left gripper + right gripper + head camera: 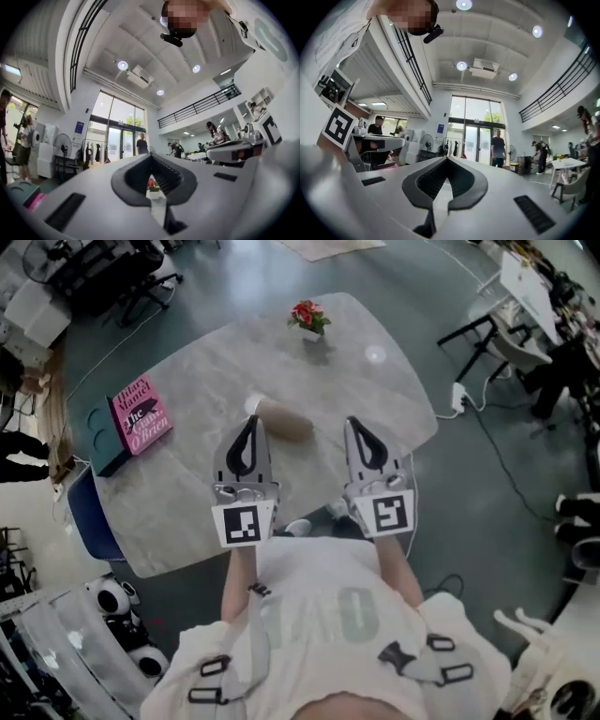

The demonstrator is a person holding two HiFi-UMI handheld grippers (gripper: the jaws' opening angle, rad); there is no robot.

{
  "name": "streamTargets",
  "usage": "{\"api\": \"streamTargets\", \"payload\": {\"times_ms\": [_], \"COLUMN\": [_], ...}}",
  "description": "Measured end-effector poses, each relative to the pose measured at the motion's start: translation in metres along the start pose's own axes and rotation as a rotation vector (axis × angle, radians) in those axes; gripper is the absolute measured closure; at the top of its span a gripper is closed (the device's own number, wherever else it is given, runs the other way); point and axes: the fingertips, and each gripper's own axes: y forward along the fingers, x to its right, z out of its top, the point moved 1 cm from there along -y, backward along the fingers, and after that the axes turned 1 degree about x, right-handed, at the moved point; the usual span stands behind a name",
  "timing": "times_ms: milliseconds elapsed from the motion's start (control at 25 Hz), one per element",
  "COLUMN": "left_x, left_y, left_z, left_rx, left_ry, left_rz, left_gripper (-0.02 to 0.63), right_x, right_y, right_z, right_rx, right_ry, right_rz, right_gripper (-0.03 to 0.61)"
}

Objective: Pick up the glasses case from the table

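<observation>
The glasses case (286, 420), a brown tube with a pale end, lies on the grey marble table (206, 362) near its front middle. In the head view my left gripper (251, 422) hangs over the table with its tip just at the case's pale left end; whether it touches I cannot tell. My right gripper (353, 423) is level with it, a short way right of the case. Both are shut with nothing between the jaws. In the left gripper view the gripper (151, 155) points nearly level, as does the one in the right gripper view (446, 159); neither view shows the case.
A small pot of red flowers (308, 320) stands at the table's far edge and shows through the left jaws' gap (153, 183). A pink book (141, 414) lies on a teal tray (97, 423) at the left. A blue chair (89, 512) stands by the left corner.
</observation>
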Motion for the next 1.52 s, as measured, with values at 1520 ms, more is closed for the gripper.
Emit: {"api": "streamTargets", "payload": {"times_ms": [1520], "left_x": [-0.012], "left_y": [-0.06], "left_z": [0.001], "left_rx": [-0.041], "left_ry": [0.12], "left_rz": [0.543], "left_gripper": [0.611], "right_x": [-0.002], "right_y": [0.049], "right_z": [-0.013], "right_rx": [0.099], "right_ry": [0.085], "right_rz": [0.51], "right_gripper": [0.577]}}
